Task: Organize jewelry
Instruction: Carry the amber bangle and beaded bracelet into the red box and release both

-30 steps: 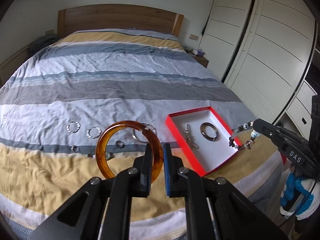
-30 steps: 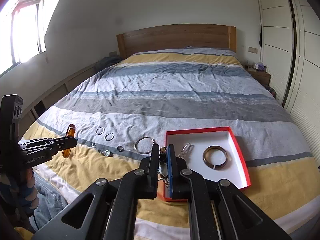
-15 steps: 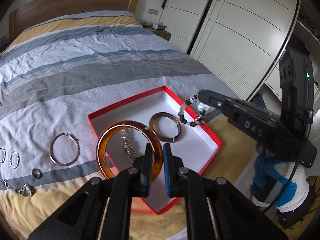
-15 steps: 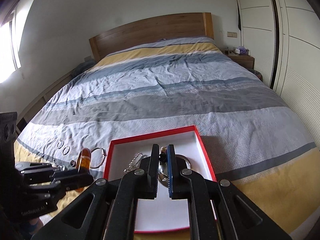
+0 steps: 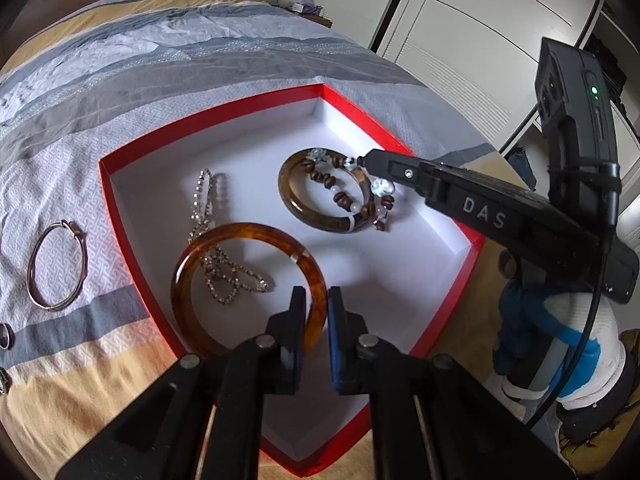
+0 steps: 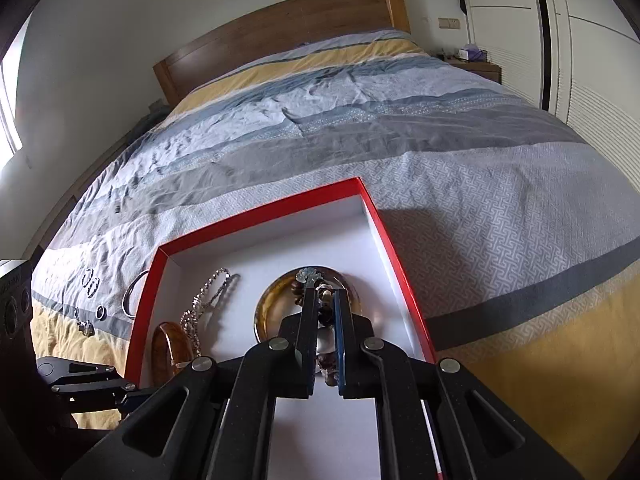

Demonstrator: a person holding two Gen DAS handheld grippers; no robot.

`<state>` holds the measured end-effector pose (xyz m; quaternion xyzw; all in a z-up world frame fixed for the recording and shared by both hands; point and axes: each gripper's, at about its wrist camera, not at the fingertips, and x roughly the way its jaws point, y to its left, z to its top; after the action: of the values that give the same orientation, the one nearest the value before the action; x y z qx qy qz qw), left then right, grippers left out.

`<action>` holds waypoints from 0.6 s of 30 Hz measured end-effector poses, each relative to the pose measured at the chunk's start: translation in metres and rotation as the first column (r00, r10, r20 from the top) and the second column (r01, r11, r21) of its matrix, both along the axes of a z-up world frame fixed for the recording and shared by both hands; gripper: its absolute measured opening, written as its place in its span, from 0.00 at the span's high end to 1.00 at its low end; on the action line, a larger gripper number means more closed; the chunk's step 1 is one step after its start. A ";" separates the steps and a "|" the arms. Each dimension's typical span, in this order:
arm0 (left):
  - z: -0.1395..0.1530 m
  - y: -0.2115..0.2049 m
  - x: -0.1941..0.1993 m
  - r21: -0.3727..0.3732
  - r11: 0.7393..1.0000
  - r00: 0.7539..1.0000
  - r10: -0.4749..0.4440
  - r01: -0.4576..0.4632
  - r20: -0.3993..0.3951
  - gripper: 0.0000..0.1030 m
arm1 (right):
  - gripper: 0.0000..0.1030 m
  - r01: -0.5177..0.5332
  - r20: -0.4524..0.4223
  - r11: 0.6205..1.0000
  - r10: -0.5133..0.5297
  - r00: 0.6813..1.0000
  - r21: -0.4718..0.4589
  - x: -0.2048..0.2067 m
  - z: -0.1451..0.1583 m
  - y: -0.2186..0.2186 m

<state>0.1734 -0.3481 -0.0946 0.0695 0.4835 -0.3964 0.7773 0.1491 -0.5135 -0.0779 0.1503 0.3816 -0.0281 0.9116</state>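
A red box with a white inside point(image 5: 400, 280) point(image 6: 260, 216) lies on the bed. My left gripper point(image 5: 316, 300) is shut on an amber bangle point(image 5: 244, 236), held low inside the box over a silver chain point(image 5: 224, 276). My right gripper point(image 6: 323, 300) is shut on a beaded bracelet point(image 5: 352, 200) point(image 6: 326, 294), its beads draped over a dark brown bangle point(image 5: 320, 220) point(image 6: 276, 296) lying in the box. The amber bangle also shows in the right wrist view point(image 6: 170, 348).
On the striped bedcover left of the box lie a thin metal hoop point(image 5: 56, 264) point(image 6: 132, 296), small rings point(image 6: 101, 312) and earrings point(image 6: 90, 280). White wardrobe doors point(image 5: 460, 20) stand to the right, a wooden headboard point(image 6: 280, 32) at the far end.
Both grippers have moved down into the box. The amber bangle now sits low over the chain, and the beaded bracelet now rests on the brown bangle.
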 end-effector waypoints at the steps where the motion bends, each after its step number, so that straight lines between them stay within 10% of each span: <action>1: 0.000 0.000 0.000 0.001 1.000 1.000 0.002 -0.002 0.005 0.90 | 0.93 -0.001 -0.007 1.000 0.001 1.000 0.002 -0.001 -0.002 0.000; 18: 0.021 0.009 -0.006 -0.006 0.999 0.998 0.043 -0.042 0.043 0.66 | 0.78 0.044 -0.038 0.998 -0.045 0.998 -0.042 -0.035 0.011 0.001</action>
<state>0.1678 -0.3394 -0.0732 0.0655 0.4671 -0.3796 0.7959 0.1143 -0.5129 -0.0673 0.1395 0.3949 -0.0591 0.9061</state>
